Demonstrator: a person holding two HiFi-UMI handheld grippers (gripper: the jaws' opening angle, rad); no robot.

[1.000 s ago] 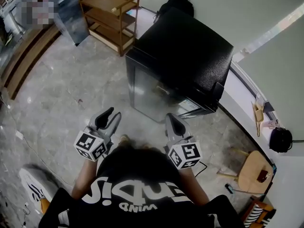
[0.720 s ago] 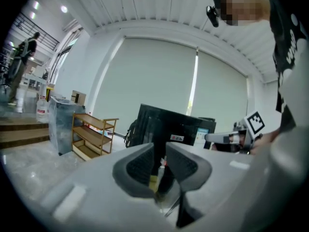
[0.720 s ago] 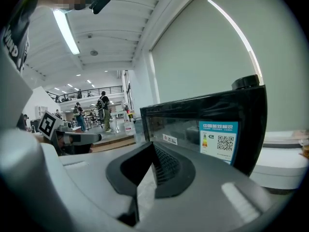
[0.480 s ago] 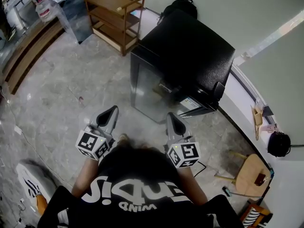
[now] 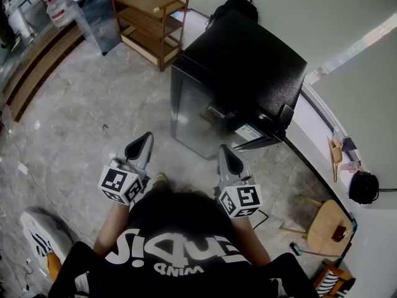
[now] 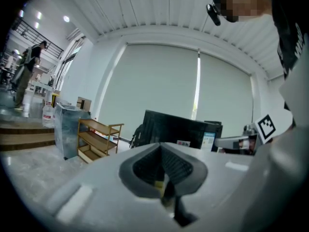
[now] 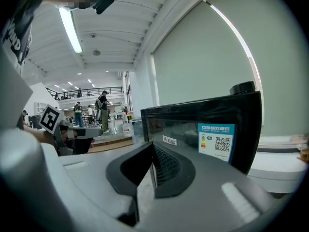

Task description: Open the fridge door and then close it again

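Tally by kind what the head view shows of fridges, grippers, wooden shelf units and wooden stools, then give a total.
fridge: 1
grippers: 2 (left gripper, right gripper)
wooden shelf unit: 1
wooden stool: 1
Total: 5

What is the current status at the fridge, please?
Left gripper shut, empty; right gripper shut, empty. Fridge door closed, untouched, both grippers short of it. Nothing seen in the way of the door.
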